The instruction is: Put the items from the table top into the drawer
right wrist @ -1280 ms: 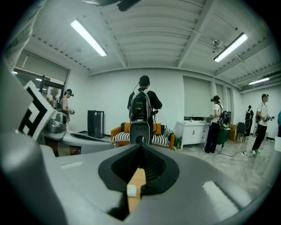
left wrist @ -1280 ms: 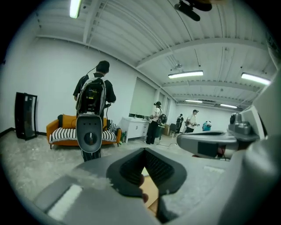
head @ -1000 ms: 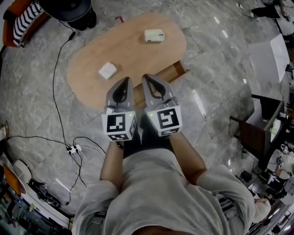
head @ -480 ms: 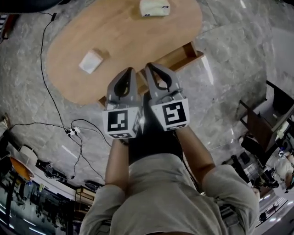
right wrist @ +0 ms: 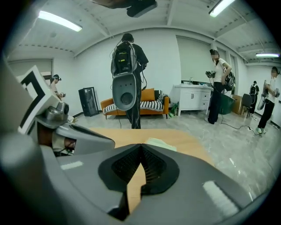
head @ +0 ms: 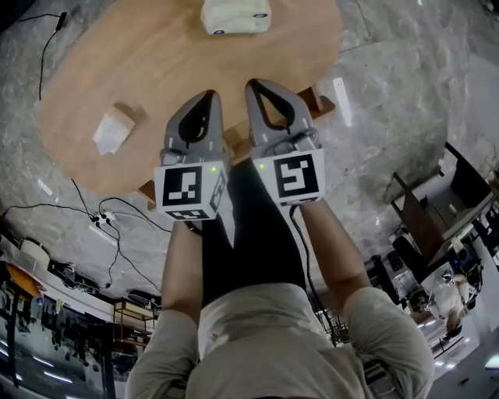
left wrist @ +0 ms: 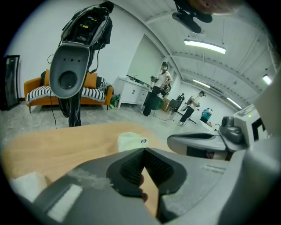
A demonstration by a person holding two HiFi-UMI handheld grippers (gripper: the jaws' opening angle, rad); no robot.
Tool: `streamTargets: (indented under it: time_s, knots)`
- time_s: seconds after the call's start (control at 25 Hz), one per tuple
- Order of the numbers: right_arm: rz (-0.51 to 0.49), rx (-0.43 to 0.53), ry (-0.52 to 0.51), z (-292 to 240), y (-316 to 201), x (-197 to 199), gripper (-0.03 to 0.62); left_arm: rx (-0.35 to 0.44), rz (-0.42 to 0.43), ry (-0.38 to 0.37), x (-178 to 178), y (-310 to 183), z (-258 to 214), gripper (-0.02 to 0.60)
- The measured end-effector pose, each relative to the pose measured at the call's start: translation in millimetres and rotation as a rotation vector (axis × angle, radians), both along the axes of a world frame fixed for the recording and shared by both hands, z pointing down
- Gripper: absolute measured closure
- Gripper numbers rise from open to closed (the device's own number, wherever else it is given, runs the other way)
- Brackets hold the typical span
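Two grippers, left (head: 204,97) and right (head: 260,84), are hovering side by side over the open drawer (head: 318,100), each with its jaws pressing together on nothing. Beyond them, a white folded packet (head: 113,129) is lying on the wooden table (head: 156,62). Farther off, a pale cream pouch (head: 235,15) is resting near the table's far edge.

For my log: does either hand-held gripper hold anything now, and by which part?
Nothing is held: the left hand-held gripper and the right hand-held gripper are both shut, with nothing between the jaws.

Head view: steeply down onto table (head: 156,70). Both gripper views: low, close, facing across same table.
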State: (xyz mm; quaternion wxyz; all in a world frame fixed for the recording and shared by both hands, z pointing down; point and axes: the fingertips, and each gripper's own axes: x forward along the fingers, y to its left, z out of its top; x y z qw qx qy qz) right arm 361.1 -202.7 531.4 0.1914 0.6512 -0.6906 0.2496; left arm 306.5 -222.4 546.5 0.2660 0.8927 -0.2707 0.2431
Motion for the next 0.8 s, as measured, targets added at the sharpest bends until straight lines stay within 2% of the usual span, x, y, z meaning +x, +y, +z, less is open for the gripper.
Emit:
streamTargets:
  time_s: [0.28,0.32,0.36,0.4,0.56,0.8]
  knots:
    - [-0.075,0.001,0.075,32.7,-38.5,38.9,0.585,-0.026,-0.007,-0.021,21.2,-23.7,17.2,0.561]
    - [-0.101,0.003,0.091,38.1,-45.4,42.2,0.566,-0.028,-0.006,-0.023,22.4,-26.0,18.2,0.561]
    - [-0.128,-0.006,0.110,44.6,-51.7,45.5,0.457,-0.028,-0.005,-0.025,23.2,-28.1,19.5,0.561]
    - [-0.155,-0.022,0.133,51.6,-57.7,49.2,0.399,-0.029,-0.004,-0.028,23.7,-29.9,21.4,0.561]
    - [-0.242,-0.080,0.239,74.5,-78.8,65.4,0.396,-0.038,-0.004,-0.033,25.1,-34.1,31.1,0.561]
    - [-0.401,-0.171,0.343,100.9,-95.5,76.2,0.377,-0.062,-0.020,-0.048,24.8,-35.5,44.2,0.561]
